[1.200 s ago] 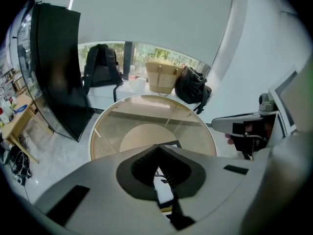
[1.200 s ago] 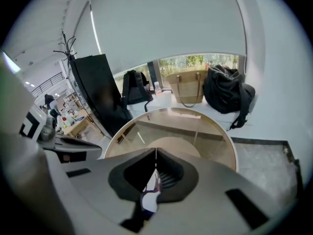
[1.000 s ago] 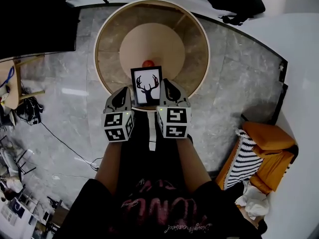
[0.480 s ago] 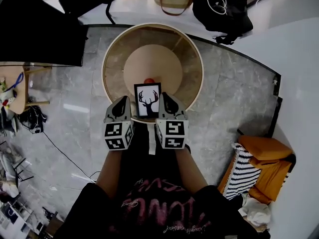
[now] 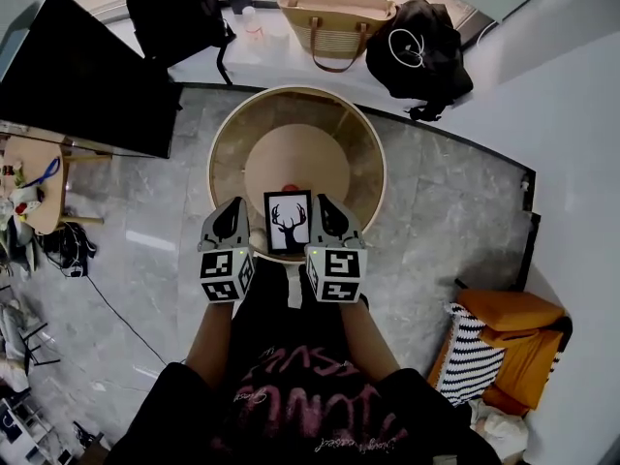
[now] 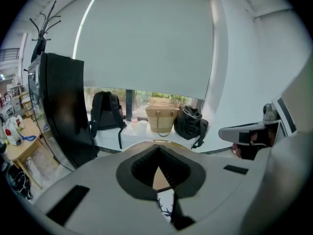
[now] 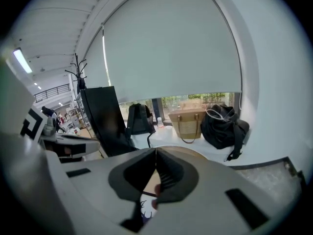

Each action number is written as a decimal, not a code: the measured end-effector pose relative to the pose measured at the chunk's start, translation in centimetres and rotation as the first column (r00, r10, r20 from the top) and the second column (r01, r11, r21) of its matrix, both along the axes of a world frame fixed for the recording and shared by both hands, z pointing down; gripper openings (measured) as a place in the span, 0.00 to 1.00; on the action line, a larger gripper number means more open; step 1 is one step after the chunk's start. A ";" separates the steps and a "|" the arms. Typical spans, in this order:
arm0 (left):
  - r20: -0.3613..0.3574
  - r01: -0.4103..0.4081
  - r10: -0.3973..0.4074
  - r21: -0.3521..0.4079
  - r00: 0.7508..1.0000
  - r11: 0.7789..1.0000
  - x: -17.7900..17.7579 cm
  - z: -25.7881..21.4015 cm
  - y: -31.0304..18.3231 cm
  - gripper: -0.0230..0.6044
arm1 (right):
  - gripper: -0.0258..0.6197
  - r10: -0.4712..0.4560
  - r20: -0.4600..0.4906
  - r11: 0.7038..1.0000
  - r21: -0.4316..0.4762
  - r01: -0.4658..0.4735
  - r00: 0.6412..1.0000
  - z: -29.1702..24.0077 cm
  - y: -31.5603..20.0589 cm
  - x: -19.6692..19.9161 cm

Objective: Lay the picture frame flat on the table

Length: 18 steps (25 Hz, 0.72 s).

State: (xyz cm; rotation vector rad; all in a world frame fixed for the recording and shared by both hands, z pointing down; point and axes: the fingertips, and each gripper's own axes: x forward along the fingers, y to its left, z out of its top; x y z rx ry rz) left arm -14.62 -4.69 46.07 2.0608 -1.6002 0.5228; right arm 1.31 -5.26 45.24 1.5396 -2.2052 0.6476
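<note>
A black picture frame [image 5: 289,221] with a deer silhouette sits at the near edge of the round wooden table [image 5: 228,134], its face turned up toward me. Whether it lies fully flat I cannot tell. My left gripper [image 5: 232,217] flanks its left side and my right gripper [image 5: 329,215] its right side, both close against it. In the left gripper view the jaws [image 6: 157,148] meet at the tips, and a strip of the frame [image 6: 166,208] shows below them. The right gripper [image 7: 156,151] looks the same, with the frame [image 7: 145,209] beneath. A small red object [image 5: 289,188] is just behind the frame.
A tall black panel [image 5: 87,76] stands to the table's left. On the white ledge beyond are a black backpack [image 5: 179,13], a woven tote [image 5: 334,22] and a black bag [image 5: 417,46]. Orange cushions with striped fabric [image 5: 504,337] lie on the floor to the right.
The head view has drawn back and up, so the table looks smaller and the ledge with bags has come into sight. Both grippers stay beside the frame.
</note>
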 end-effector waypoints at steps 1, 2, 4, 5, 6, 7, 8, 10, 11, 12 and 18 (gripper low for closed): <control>0.001 0.003 -0.003 0.013 1.000 1.000 -0.1 -0.7 -0.2 0.05 | 0.08 -0.002 0.001 1.000 0.010 0.002 1.000 -0.6 -0.1 0.0; 0.002 0.006 -0.007 0.025 1.000 1.000 -0.2 -1.3 -0.4 0.05 | 0.08 -0.004 0.001 1.000 0.021 0.004 1.000 -1.1 -0.2 0.0; 0.004 0.014 -0.014 0.043 1.000 0.999 -0.3 -2.3 -0.6 0.05 | 0.08 -0.010 -0.002 0.999 0.036 0.010 1.000 -1.9 -0.4 0.0; 0.004 0.019 -0.020 0.051 1.000 0.999 -0.4 -2.8 -0.7 0.05 | 0.08 -0.011 -0.005 0.999 0.041 0.011 1.000 -2.1 -0.4 0.2; 0.003 0.025 -0.025 0.058 1.000 0.998 -0.4 -3.2 -0.7 0.05 | 0.08 -0.010 -0.007 0.999 0.045 0.010 1.000 -2.4 -0.5 0.3; 0.003 0.028 -0.029 0.064 1.000 0.998 -0.5 -3.6 -0.7 0.05 | 0.08 -0.007 -0.008 0.999 0.049 0.007 1.000 -2.8 -0.5 0.5; 0.004 0.031 -0.031 0.069 0.999 0.997 -0.6 -3.9 -0.7 0.05 | 0.08 -0.003 -0.007 0.998 0.056 0.004 1.000 -3.2 -0.6 0.6; 0.008 0.036 -0.037 0.080 0.999 0.996 -0.8 -4.7 -0.7 0.05 | 0.08 0.000 -0.008 0.997 0.076 0.001 1.000 -4.2 -0.7 0.8; 0.007 0.038 -0.039 0.086 0.999 0.996 -0.8 -5.1 -0.7 0.05 | 0.08 0.000 -0.010 0.996 0.087 0.001 1.000 -4.7 -0.8 0.9; 0.006 0.039 -0.040 0.093 0.999 0.995 -0.8 -5.5 -0.7 0.05 | 0.08 0.000 -0.010 0.995 0.097 0.001 1.000 -5.2 -0.9 0.9; 0.006 0.034 -0.035 0.148 0.999 0.988 -0.6 -8.4 -1.5 0.05 | 0.08 0.004 -0.007 0.990 0.144 -0.003 1.000 -7.8 -1.6 1.2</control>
